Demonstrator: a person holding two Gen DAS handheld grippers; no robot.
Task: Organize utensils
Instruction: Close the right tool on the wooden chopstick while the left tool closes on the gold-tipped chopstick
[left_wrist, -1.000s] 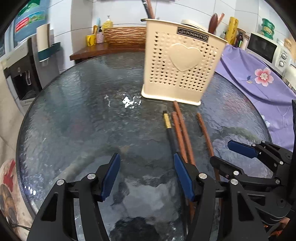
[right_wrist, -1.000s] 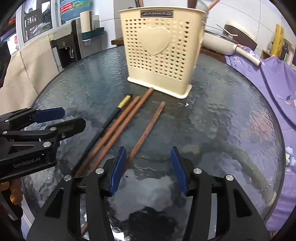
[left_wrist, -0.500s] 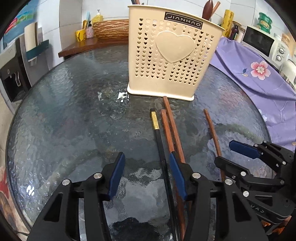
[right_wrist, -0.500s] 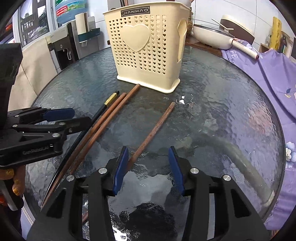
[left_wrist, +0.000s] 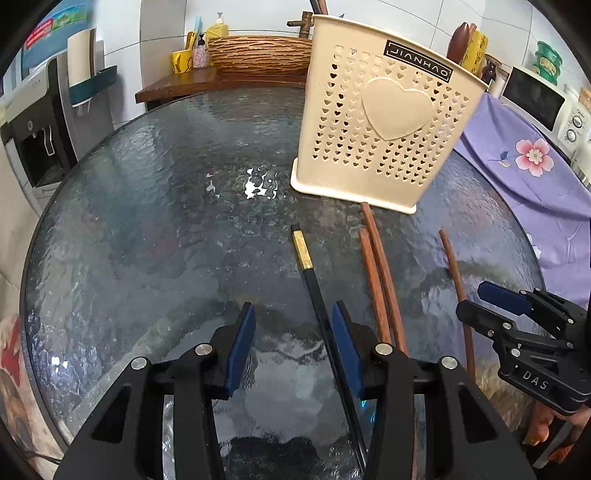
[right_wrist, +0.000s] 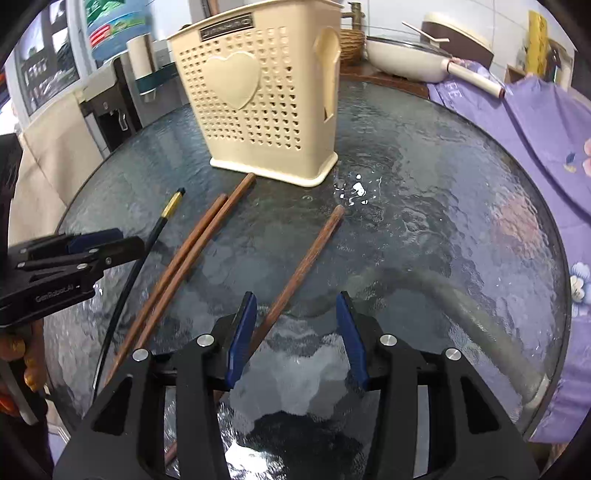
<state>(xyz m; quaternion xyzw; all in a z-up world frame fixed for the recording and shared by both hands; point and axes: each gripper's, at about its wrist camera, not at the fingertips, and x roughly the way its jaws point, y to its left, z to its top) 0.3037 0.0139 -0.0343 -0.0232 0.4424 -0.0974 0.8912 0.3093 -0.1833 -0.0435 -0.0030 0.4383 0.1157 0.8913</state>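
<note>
Chopsticks (right_wrist: 295, 273) flat before holder (right_wrist: 266, 110), left gripper (left_wrist: 293, 345) and right gripper (right_wrist: 295, 336) both apart.

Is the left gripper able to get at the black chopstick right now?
Probably yes. The left gripper is open, and the black chopstick lies on the glass table between its fingers, nearer the right one, with nothing on top.

The table top (left_wrist: 147, 229) is textured glass, glossy and rippled. The utensil holder (left_wrist: 384, 125) is cream plastic, matt, perforated with heart-shaped holes. Three chopsticks (right_wrist: 192, 254) look like brown wood with a dull finish. The fourth chopstick (left_wrist: 314, 291) is glossy black with a gold metallic band. The gripper pads (right_wrist: 242, 338) are blue and matt. The cloth (left_wrist: 535, 177) at right is purple fabric.
</note>
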